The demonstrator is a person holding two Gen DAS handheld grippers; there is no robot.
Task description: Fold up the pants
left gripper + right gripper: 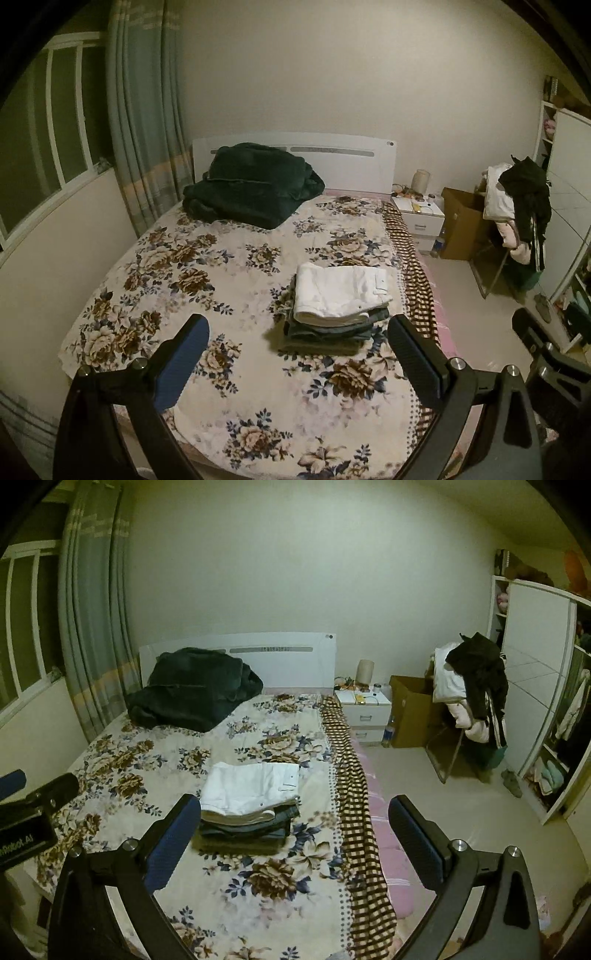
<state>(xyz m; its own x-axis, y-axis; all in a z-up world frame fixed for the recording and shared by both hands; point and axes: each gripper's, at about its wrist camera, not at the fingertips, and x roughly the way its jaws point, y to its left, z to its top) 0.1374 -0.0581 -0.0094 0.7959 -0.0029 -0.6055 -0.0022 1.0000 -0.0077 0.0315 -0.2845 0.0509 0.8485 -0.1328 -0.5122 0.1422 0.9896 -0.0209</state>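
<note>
A stack of folded pants (pixel 334 312) (pixel 247 805) rests on the floral bed sheet (pixel 221 280) (pixel 155 768), with white pants (pixel 340 291) (pixel 251 786) on top and darker ones beneath. My left gripper (pixel 299 356) is open, held high over the bed's near end, short of the stack, nothing between its fingers. My right gripper (pixel 295 836) is open too and holds nothing; the stack sits just past its left finger (pixel 173 843). The right gripper's body (pixel 546 354) shows at the right edge of the left wrist view, and the left gripper's body (pixel 29 812) at the left edge of the right wrist view.
A dark green blanket (pixel 251 184) (pixel 192 686) is heaped near the white headboard (pixel 351 162). A checkered cloth (pixel 354 812) hangs along the bed's right edge. Beside the bed stand a white nightstand (pixel 365 712), a cardboard box (pixel 410 709), a chair piled with clothes (pixel 472 686) and a wardrobe (pixel 535 686).
</note>
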